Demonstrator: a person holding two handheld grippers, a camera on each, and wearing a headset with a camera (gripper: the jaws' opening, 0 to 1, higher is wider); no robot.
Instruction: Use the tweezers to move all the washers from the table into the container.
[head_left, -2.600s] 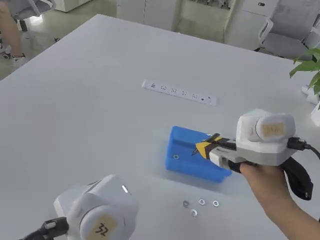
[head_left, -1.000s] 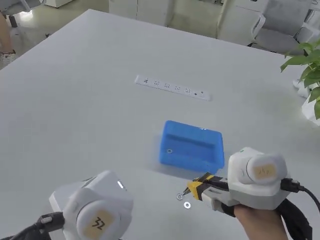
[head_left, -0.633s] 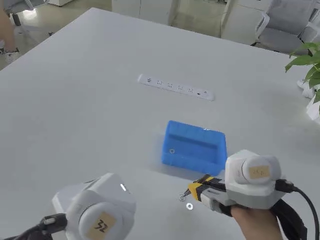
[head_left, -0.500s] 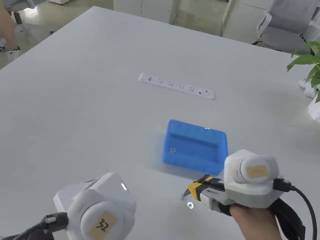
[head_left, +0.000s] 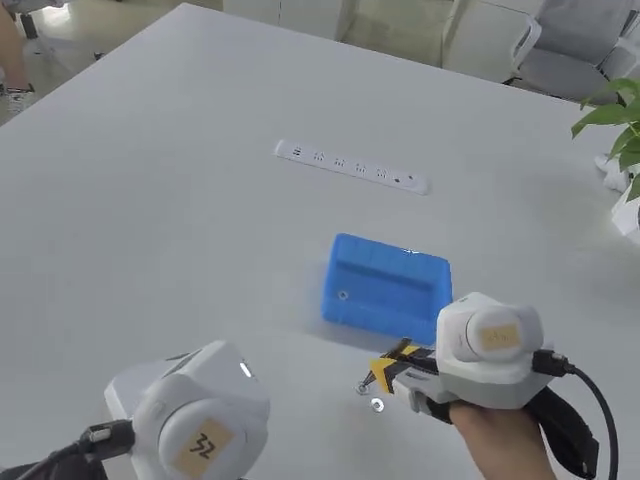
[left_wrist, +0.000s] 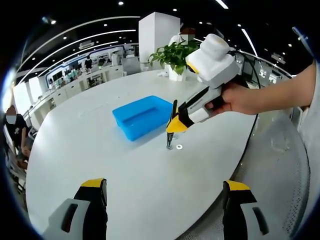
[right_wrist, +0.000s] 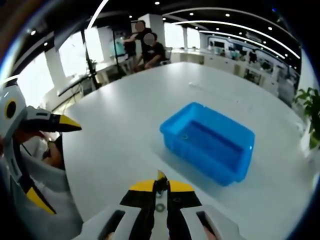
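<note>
A blue container (head_left: 385, 290) sits mid-table with one washer (head_left: 342, 295) inside near its left wall. Just in front of it, my right gripper (head_left: 383, 372) is shut on thin black tweezers (head_left: 368, 383), tips down at the tabletop. A loose washer (head_left: 376, 404) lies right beside the tips. In the left gripper view the tweezers (left_wrist: 170, 131) touch the table next to that washer (left_wrist: 179, 147), before the container (left_wrist: 142, 116). My left gripper (left_wrist: 164, 184) is open and holds nothing. In the right gripper view my right gripper (right_wrist: 160, 180) points at the container (right_wrist: 210, 140).
A white power strip (head_left: 350, 166) lies beyond the container. A potted plant (head_left: 615, 110) stands at the table's far right edge, with office chairs behind. The left gripper (head_left: 190, 420) hovers at the near left, over the table (head_left: 150, 200).
The right gripper came back from above the container and dropped to the washers in front of it. Over the last second it has only crept slightly left. The left gripper has stayed put.
</note>
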